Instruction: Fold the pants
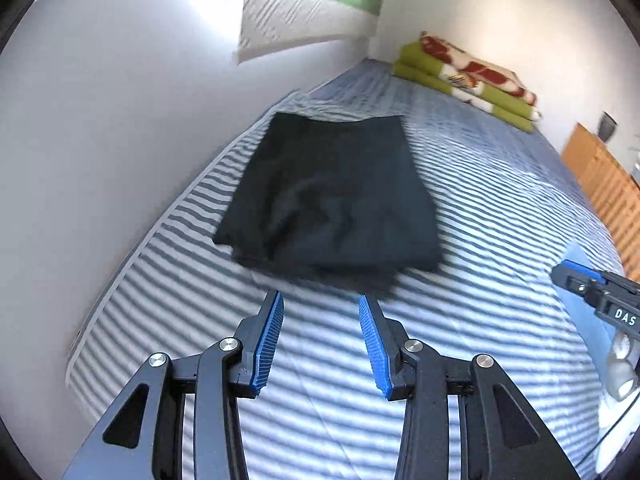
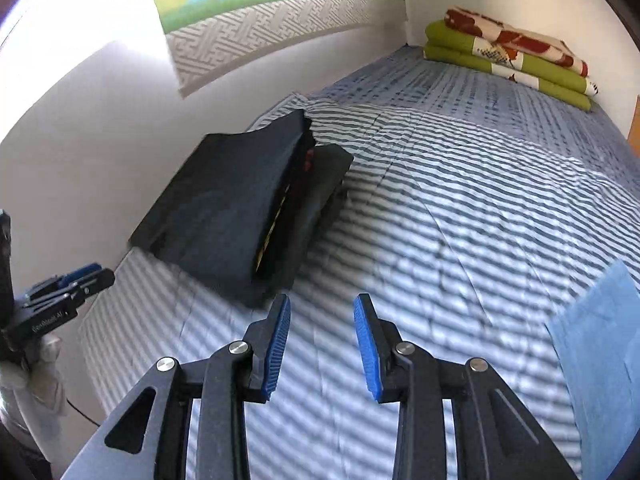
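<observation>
Left wrist view, from left to right. A white wall (image 1: 100, 140) fills the 9 o'clock side. The striped bedspread (image 1: 480, 200) runs from 7 o'clock up toward 1 o'clock. The black pants (image 1: 328, 196) lie on it just above centre, at 12 o'clock from the left gripper (image 1: 321, 344), already folded into a compact rectangular stack. The near edge of the stack sits just beyond the fingertips, apart from them. The left jaws stand spread with only bedspread between them; nothing is held. At 1 o'clock a folded green and floral blanket (image 1: 468, 76) rests by the far wall, with a wooden dresser (image 1: 600, 184) at 3 o'clock.

Right wrist view. The left gripper (image 2: 80, 280) shows at 9 o'clock. The pants (image 2: 240, 208) lie at 11 o'clock from the right gripper (image 2: 322, 344), the top layer gaping along its right edge, where a yellow and red detail shows. The nearest corner is close to the left fingertip without touching. The right jaws are parted and empty. A pale blue cloth (image 2: 600, 340) lies at 3 o'clock.

Assessment: the fabric looks soft, light and limp, likely to sag and unfold if lifted by one layer. Any further hold should pinch all layers together at the near corners, one gripper to each. The fold appears largely complete; the gaping top layer may want flattening.
</observation>
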The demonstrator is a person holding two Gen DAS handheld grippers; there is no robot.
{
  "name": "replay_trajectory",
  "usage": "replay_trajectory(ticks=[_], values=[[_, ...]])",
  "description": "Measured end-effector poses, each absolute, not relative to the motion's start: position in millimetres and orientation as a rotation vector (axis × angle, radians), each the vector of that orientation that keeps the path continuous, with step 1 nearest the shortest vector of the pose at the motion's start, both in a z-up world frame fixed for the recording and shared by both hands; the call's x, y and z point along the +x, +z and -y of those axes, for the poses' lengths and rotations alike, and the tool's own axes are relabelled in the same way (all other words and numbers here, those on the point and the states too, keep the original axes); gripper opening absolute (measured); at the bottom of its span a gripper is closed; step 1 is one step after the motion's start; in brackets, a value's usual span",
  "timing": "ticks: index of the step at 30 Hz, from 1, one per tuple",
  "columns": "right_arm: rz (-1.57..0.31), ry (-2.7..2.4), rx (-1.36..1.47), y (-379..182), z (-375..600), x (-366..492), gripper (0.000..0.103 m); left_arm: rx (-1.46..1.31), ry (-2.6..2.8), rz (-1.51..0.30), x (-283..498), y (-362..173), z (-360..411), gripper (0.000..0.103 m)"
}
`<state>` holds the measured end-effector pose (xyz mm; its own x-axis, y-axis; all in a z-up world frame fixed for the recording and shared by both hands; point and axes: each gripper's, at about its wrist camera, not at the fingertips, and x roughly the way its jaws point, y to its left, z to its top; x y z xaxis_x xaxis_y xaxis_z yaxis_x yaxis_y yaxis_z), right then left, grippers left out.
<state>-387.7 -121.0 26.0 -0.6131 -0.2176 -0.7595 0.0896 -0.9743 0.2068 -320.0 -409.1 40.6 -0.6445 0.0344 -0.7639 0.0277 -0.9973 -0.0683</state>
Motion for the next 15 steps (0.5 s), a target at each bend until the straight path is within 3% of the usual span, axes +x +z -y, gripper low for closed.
replay_trajectory(ticks=[4, 9, 15], values=[[0.240, -2.665, 1.214, 52.9, 114.0, -323.2, 0.033, -1.263, 2.852, 0.118, -254.6, 77.2, 375.8, 0.043], [0.181, -2.713, 1.095, 83.5, 107.7, -243.4, 0.044, -1.208, 2.870, 0.055, -180.3, 97.3, 331.5, 0.043], [0.179, -2.739, 1.039, 90.0, 95.9, -162.5, 0.053, -1.104, 2.855, 0.006, -93.7, 121.5, 288.4, 0.062]])
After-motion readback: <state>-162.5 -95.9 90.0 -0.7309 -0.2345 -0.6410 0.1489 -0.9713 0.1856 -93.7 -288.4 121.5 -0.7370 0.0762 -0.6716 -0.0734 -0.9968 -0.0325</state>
